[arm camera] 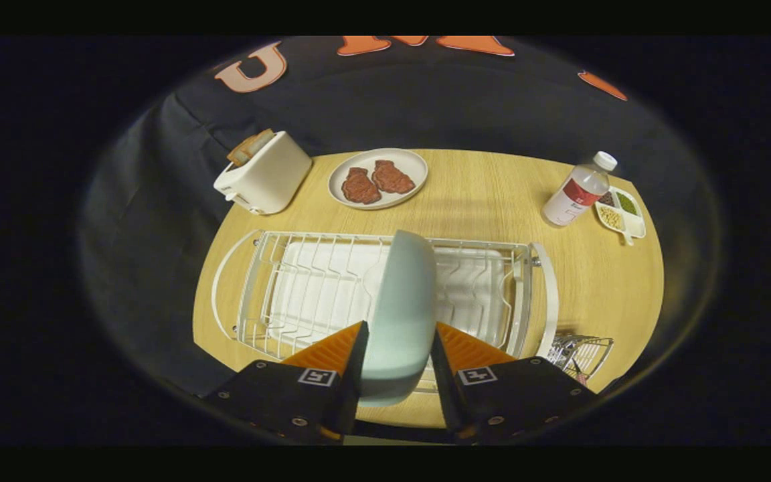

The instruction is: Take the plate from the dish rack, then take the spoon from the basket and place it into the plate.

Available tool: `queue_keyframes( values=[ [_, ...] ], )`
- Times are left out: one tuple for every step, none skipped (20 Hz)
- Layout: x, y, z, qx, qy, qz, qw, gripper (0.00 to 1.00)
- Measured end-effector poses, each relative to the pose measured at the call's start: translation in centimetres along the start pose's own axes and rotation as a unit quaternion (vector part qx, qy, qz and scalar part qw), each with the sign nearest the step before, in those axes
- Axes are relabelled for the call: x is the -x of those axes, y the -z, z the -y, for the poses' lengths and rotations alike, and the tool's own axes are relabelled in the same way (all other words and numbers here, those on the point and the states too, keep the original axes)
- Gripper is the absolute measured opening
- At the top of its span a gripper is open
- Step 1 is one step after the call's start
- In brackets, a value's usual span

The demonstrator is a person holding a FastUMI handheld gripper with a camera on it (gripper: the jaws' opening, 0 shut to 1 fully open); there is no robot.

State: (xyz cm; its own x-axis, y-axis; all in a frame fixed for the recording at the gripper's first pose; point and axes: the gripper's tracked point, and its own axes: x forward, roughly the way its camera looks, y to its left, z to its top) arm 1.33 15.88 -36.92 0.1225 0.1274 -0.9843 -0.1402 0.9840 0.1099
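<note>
White boxy toaster (266,175) with a slice of toast in its slot sits far beyond the fingers, off to the left, on the round light-wood table (479,194). Just right of it, a pale round dish (378,178) carrying two reddish-brown meat pieces. Nearer, right ahead of the fingers: white wire dish rack (305,288) on a white drip tray, running left to right. Gripper (395,351) partly open, both fingers pressed on the pale blue-green plate (400,308); plate stands on edge between them, over the rack's middle, can't tell if it still touches the wires. Right of the right finger, just past the rack's end: silver wire basket (583,355); contents unclear. Far right, beyond: clear plastic bottle (578,190), white cap, red label, next to a white divided tray (621,213) of beans and grains.
</note>
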Motion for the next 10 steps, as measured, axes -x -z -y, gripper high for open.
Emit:
queue_keyframes(
  values=[
    [-0.09, 0.03, 0.28, 0.006, 0.021, -0.007, 1.000, 0.50],
    [-0.11, 0.03, 0.50, 0.013, 0.041, -0.015, 0.999, 0.49],
    [-0.14, 0.07, 0.57, 0.019, 0.058, -0.020, 0.998, 0.45],
    [-0.14, 0.12, 0.58, 0.025, 0.073, -0.027, 0.997, 0.43],
    [0.00, -0.02, 0.28, 0.029, 0.081, -0.028, 0.996, 0.41],
    [-0.03, -0.02, 0.17, 0.034, 0.092, -0.031, 0.995, 0.41],
    [-0.01, -0.01, 0.23, 0.033, 0.106, -0.033, 0.993, 0.40],
    [0.14, -0.05, 0.44, 0.031, 0.121, -0.031, 0.992, 0.39],
    [0.35, -0.22, 0.77, 0.031, 0.138, -0.028, 0.990, 0.37],
    [0.65, -0.38, 0.99, 0.030, 0.154, -0.022, 0.987, 0.36]
  ],
)
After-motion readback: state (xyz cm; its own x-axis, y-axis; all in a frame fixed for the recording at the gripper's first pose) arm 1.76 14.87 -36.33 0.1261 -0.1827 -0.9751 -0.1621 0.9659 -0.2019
